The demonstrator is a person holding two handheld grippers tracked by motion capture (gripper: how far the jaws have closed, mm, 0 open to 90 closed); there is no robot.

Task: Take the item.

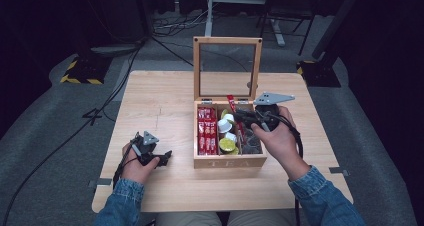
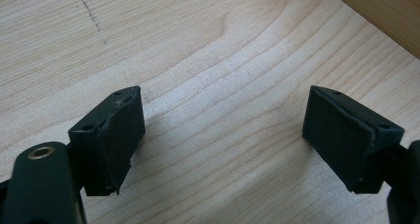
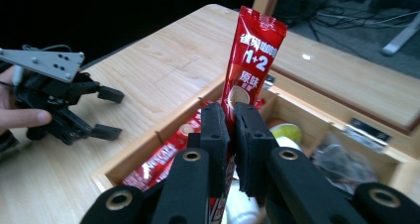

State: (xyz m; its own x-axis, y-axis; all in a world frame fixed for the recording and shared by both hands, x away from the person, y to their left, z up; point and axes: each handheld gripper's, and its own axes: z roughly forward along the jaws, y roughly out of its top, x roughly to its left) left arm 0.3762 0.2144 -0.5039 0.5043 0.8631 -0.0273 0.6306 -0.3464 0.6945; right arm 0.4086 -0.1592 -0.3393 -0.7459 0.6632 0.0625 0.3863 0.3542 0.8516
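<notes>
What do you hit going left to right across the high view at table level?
left gripper → red sachets in the tea box's left compartment → small cups in the middle → right gripper, shut on a red sachet.

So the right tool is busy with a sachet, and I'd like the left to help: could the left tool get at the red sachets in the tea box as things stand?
Probably yes. The left tool is open and empty on the table beside the tea box, whose lid stands open. The red sachets fill the nearest compartment.
</notes>
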